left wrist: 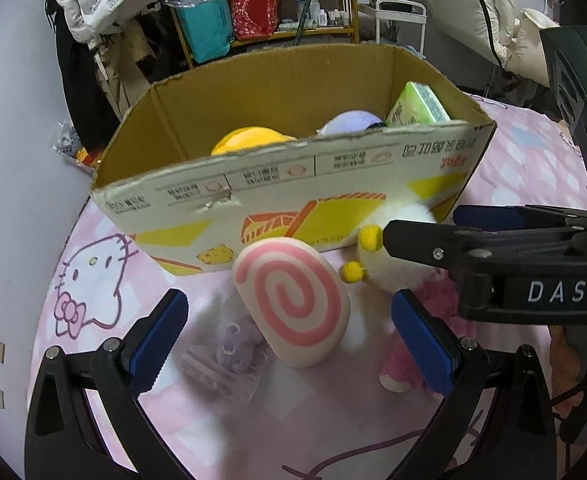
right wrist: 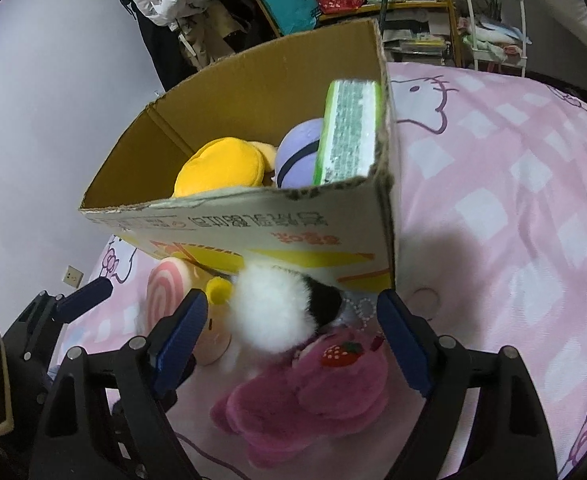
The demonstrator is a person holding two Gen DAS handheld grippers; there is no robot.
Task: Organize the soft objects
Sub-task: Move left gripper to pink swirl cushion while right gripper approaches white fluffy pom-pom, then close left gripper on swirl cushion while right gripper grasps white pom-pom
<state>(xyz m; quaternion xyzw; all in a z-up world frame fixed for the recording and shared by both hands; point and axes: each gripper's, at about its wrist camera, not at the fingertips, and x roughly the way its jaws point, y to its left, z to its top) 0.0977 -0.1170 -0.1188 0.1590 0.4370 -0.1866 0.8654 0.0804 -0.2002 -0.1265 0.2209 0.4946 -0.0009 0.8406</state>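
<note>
A cardboard box [left wrist: 253, 184] stands on the pink bed; it also shows in the right wrist view [right wrist: 253, 224]. Inside lie a yellow plush [right wrist: 221, 168], a purple ball toy [right wrist: 297, 152] and a green tissue pack [right wrist: 349, 132]. In front of the box lie a pink-swirl cushion [left wrist: 293, 304], a white fluffy toy with yellow pom-poms [right wrist: 273, 308] and a magenta plush with a strawberry [right wrist: 313, 396]. My left gripper [left wrist: 289, 336] is open around the swirl cushion. My right gripper [right wrist: 293, 340] is open with the white toy and magenta plush between its fingers; it also shows in the left wrist view [left wrist: 417, 224].
A small purple toy in a clear packet [left wrist: 233, 348] lies by the cushion. The bed has a pink Hello Kitty sheet [right wrist: 513, 200]. A grey wall is at left. A shelf with bags [left wrist: 253, 8], hanging clothes [left wrist: 101, 4] and a white cart [right wrist: 493, 12] stand behind the box.
</note>
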